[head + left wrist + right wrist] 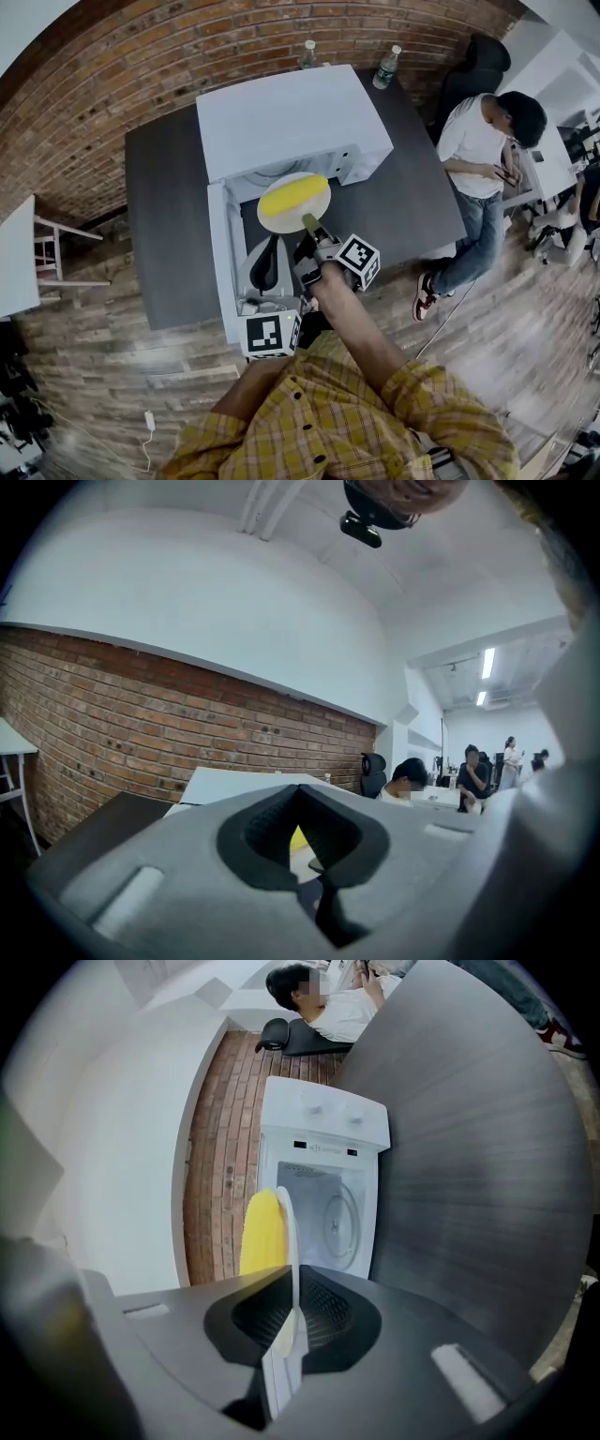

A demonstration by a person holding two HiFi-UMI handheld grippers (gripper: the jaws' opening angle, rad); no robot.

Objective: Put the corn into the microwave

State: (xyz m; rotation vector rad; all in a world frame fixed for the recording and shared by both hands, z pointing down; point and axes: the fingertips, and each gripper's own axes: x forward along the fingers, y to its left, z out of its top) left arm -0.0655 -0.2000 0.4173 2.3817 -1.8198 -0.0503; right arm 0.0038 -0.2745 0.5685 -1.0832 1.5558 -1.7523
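A yellow corn cob (292, 199) lies on a white plate (316, 187) just in front of the white microwave's (291, 117) open cavity. My right gripper (310, 225) is shut on the plate's near rim. In the right gripper view the plate (290, 1232) stands edge-on between the pads, the corn (262, 1232) to its left, and beyond them the microwave (323, 1138) shows its turntable (339, 1222). The door (223, 253) hangs open at the left. My left gripper (272, 242) sits beside the door, left of the right one. It is shut (300, 794) with nothing in it.
The microwave stands on a dark table (159, 216). Two bottles (386, 66) stand behind it against the brick wall. A person in a white shirt (478, 150) stands at the table's right end beside an office chair (473, 66). A white table (14, 253) is at left.
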